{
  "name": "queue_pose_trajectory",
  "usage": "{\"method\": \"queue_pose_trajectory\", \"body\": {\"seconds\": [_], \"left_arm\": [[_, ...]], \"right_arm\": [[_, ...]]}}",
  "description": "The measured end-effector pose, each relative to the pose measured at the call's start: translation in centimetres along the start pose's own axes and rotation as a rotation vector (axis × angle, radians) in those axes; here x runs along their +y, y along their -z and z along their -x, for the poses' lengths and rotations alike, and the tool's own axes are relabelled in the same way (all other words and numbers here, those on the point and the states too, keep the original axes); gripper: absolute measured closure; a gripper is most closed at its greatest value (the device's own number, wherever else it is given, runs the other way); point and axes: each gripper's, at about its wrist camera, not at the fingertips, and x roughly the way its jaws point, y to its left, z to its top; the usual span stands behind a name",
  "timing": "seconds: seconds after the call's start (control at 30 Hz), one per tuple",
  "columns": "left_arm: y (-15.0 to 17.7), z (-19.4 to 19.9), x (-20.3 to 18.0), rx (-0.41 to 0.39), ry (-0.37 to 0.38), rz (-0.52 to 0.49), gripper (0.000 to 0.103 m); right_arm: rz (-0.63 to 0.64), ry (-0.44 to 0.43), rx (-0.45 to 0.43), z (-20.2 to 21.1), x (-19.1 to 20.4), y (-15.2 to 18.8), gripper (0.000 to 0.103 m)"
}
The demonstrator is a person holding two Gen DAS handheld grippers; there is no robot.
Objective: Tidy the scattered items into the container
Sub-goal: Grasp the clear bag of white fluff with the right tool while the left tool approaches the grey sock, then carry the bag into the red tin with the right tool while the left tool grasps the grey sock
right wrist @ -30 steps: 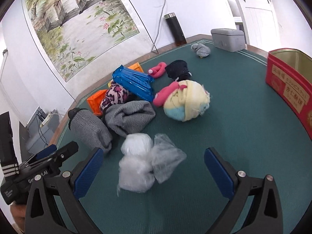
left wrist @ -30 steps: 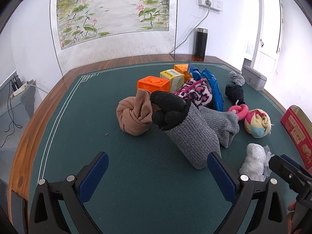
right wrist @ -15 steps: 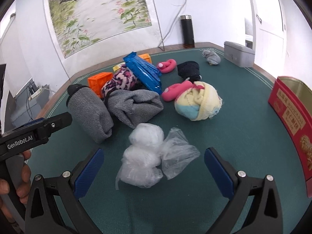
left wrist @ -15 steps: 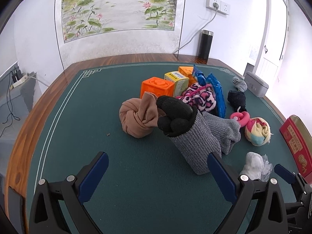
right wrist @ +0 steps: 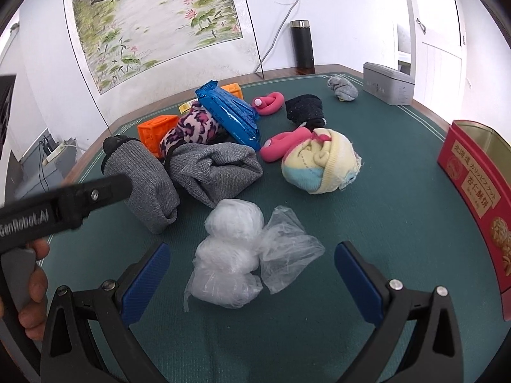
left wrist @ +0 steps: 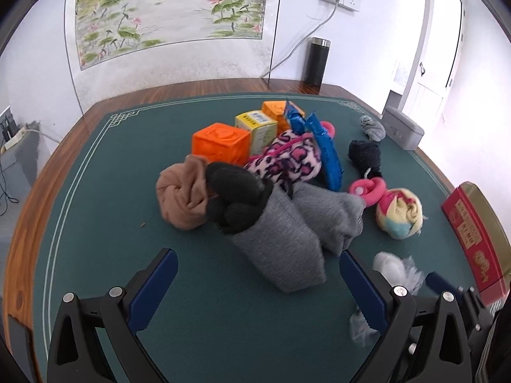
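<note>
A pile of items lies on the green table mat [left wrist: 95,191]: a tan sock ball [left wrist: 182,191], grey rolled socks [left wrist: 281,249], a leopard-print pouch [left wrist: 287,159], orange cubes [left wrist: 220,142] and a blue snack pack [left wrist: 325,153]. My left gripper [left wrist: 255,287] is open and empty, just short of the grey socks. My right gripper [right wrist: 252,274] is open, its pads on either side of a clear plastic bag bundle [right wrist: 230,255] without touching it. The red tin [right wrist: 479,185] stands open at the right.
A pastel sock ball [right wrist: 322,166], pink rings [right wrist: 281,143], a black sock [right wrist: 303,108] and a grey sock [right wrist: 343,87] lie beyond the bag. A grey box [right wrist: 388,83] and a black flask [right wrist: 301,44] stand at the back. The left gripper's body [right wrist: 64,204] sits at the left.
Both grippers have risen and tilted down a little. The right gripper has closed in on the plastic bag bundle, which now lies between its open fingers. Nothing on the table has moved.
</note>
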Motion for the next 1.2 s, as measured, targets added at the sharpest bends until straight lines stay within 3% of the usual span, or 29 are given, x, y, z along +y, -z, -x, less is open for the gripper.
{"method": "queue_pose_trajectory", "body": {"seconds": [0.13,0.23,0.3,0.33,0.4,0.43,0.53,0.6,0.67,0.77,1.03,1.2], "left_arm": [[-0.4,-0.9,-0.6,0.01,0.018,0.016,0.001],[-0.4,-1.8,-1.0,0.025,0.009,0.015,0.001],[-0.3,-2.4,-0.9,0.033,0.002,0.017,0.001],[-0.2,-2.8,-0.8,0.039,0.001,0.023,0.001],[-0.1,-3.4,-0.5,0.046,0.005,0.036,0.001],[-0.1,-3.5,-0.4,0.046,0.009,0.042,0.001],[0.1,-3.5,-0.1,0.041,0.031,0.053,0.001],[0.2,-3.5,0.2,0.037,0.045,0.061,0.013],[0.2,-3.6,0.4,0.034,0.06,0.069,0.035],[0.4,-3.6,0.7,0.029,0.081,0.08,0.047],[0.5,-2.8,1.2,-0.001,0.107,0.091,0.061],[0.2,-0.6,0.4,-0.068,0.127,0.061,0.063]], "right_arm": [[0.0,0.003,0.03,-0.7,0.3,-0.2,0.002],[0.015,0.006,0.065,-1.4,0.8,-0.1,0.011],[0.012,0.004,0.089,-1.9,0.7,0.0,0.03],[0.009,0.004,0.092,-2.0,0.7,0.0,0.032],[-0.002,0.004,0.088,-1.8,0.5,0.1,0.051],[-0.01,0.001,0.086,-1.8,0.3,0.1,0.055],[-0.032,-0.016,0.08,-1.5,-0.2,0.2,0.056],[-0.038,-0.021,0.076,-1.3,-0.3,0.2,0.056],[-0.038,-0.021,0.072,-1.2,-0.3,0.3,0.056],[-0.042,-0.027,0.069,-1.2,-0.5,0.3,0.056],[-0.047,-0.038,0.041,-0.9,-1.0,0.0,0.056],[-0.063,-0.019,-0.018,0.3,-1.7,-0.1,0.056]]}}
